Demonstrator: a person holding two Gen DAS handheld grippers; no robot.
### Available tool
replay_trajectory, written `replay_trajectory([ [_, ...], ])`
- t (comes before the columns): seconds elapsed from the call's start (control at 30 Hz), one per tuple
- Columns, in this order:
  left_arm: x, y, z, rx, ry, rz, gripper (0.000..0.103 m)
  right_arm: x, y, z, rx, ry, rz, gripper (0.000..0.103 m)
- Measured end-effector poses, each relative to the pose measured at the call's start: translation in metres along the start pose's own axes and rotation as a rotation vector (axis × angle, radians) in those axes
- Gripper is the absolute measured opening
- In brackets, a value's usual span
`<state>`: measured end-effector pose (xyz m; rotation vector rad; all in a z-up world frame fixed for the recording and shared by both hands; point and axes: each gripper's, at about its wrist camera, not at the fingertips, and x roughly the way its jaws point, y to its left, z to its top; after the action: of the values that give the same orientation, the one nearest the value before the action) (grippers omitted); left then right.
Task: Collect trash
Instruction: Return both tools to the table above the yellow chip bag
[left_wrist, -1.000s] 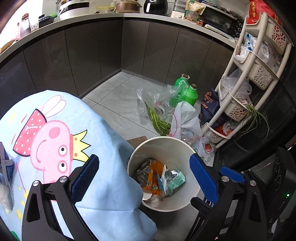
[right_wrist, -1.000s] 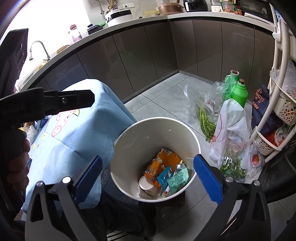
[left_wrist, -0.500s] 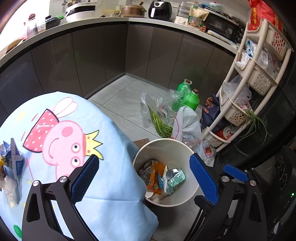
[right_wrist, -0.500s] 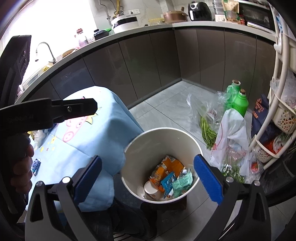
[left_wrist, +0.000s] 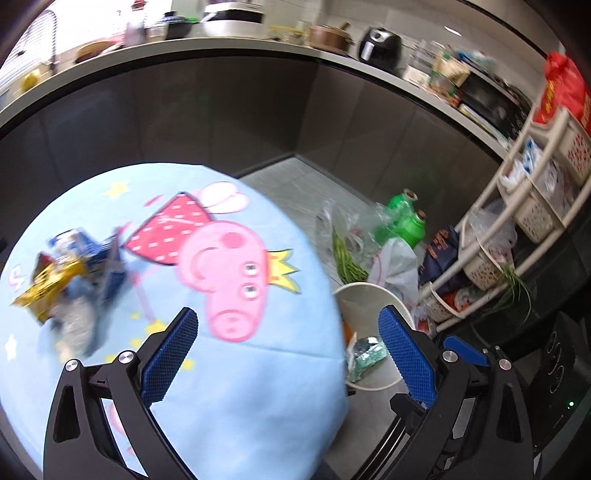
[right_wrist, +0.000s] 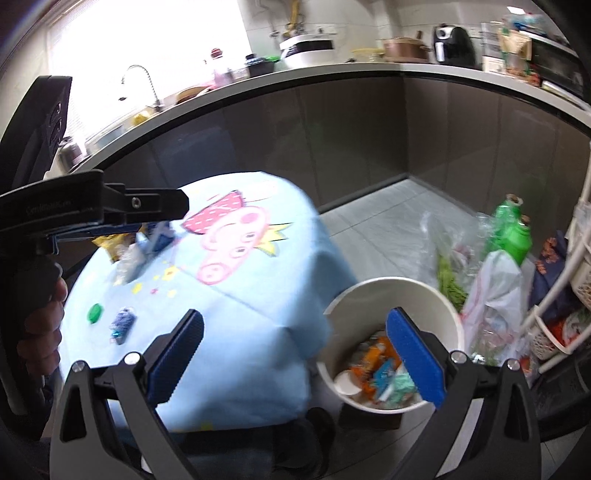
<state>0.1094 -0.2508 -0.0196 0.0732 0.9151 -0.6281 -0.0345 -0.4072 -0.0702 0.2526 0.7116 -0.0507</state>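
A white round bin (right_wrist: 395, 291) holding several wrappers stands on the floor to the right of a round table under a light blue cartoon-pig cloth (right_wrist: 236, 288); the bin also shows in the left wrist view (left_wrist: 369, 291). On the cloth lies a pile of trash: a yellow wrapper (left_wrist: 48, 288) and a blue packet (left_wrist: 103, 262). A green cap (right_wrist: 95, 313) and a small blue wrapper (right_wrist: 122, 324) lie nearer. My left gripper (left_wrist: 288, 350) is open and empty over the table edge. My right gripper (right_wrist: 295, 354) is open and empty between table and bin.
Two green bottles (right_wrist: 509, 232), plastic bags with green beans (left_wrist: 345, 254) and a white bag (right_wrist: 498, 291) sit on the floor behind the bin. A white basket rack (left_wrist: 532, 206) stands at the right. Dark cabinets under a cluttered counter (left_wrist: 258, 48) curve behind.
Both grippers have swung left from over the bin toward the table. The trash pile on the cloth has come into view. Both stay open.
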Motion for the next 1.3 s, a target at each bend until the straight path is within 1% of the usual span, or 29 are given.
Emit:
replay_trajectory([
  [0.1, -0.017, 0.028, -0.006, -0.031, -0.01, 0.034, 0.094, 0.005, 0.019, 0.005, -0.01, 0.011, 0.063, 0.099],
  [0.23, -0.037, 0.069, -0.018, -0.076, -0.019, 0.08, 0.094, 0.013, 0.049, 0.009, -0.067, 0.032, 0.091, 0.099],
  [0.3, -0.049, 0.093, -0.028, -0.103, -0.031, 0.117, 0.094, 0.016, 0.065, 0.01, -0.089, 0.04, 0.113, 0.099],
  [0.43, -0.064, 0.141, -0.046, -0.174, -0.028, 0.165, 0.094, 0.027, 0.099, 0.009, -0.147, 0.072, 0.167, 0.099],
  [0.57, -0.077, 0.18, -0.067, -0.246, -0.03, 0.19, 0.094, 0.043, 0.136, 0.001, -0.193, 0.114, 0.217, 0.099],
  [0.63, -0.082, 0.194, -0.078, -0.262, -0.028, 0.197, 0.094, 0.051, 0.155, -0.005, -0.224, 0.144, 0.24, 0.099],
  [0.77, -0.086, 0.209, -0.096, -0.266, -0.018, 0.202, 0.094, 0.064, 0.185, -0.013, -0.275, 0.187, 0.271, 0.097],
  [0.83, -0.086, 0.215, -0.102, -0.269, -0.015, 0.199, 0.094, 0.069, 0.193, -0.014, -0.291, 0.196, 0.277, 0.096],
  [0.93, -0.085, 0.221, -0.106, -0.278, -0.02, 0.188, 0.094, 0.074, 0.201, -0.007, -0.304, 0.193, 0.278, 0.091],
  [1.0, -0.085, 0.227, -0.107, -0.287, -0.026, 0.175, 0.093, 0.08, 0.206, 0.001, -0.302, 0.186, 0.282, 0.089],
  [1.07, -0.085, 0.231, -0.104, -0.283, -0.034, 0.166, 0.093, 0.088, 0.21, 0.012, -0.308, 0.182, 0.277, 0.087],
  [1.17, -0.085, 0.236, -0.093, -0.253, -0.062, 0.149, 0.088, 0.098, 0.214, 0.028, -0.33, 0.163, 0.261, 0.086],
  [1.23, -0.082, 0.239, -0.08, -0.222, -0.081, 0.143, 0.085, 0.106, 0.217, 0.039, -0.347, 0.149, 0.251, 0.086],
  [1.3, -0.075, 0.24, -0.067, -0.184, -0.092, 0.139, 0.08, 0.116, 0.219, 0.05, -0.376, 0.137, 0.234, 0.086],
])
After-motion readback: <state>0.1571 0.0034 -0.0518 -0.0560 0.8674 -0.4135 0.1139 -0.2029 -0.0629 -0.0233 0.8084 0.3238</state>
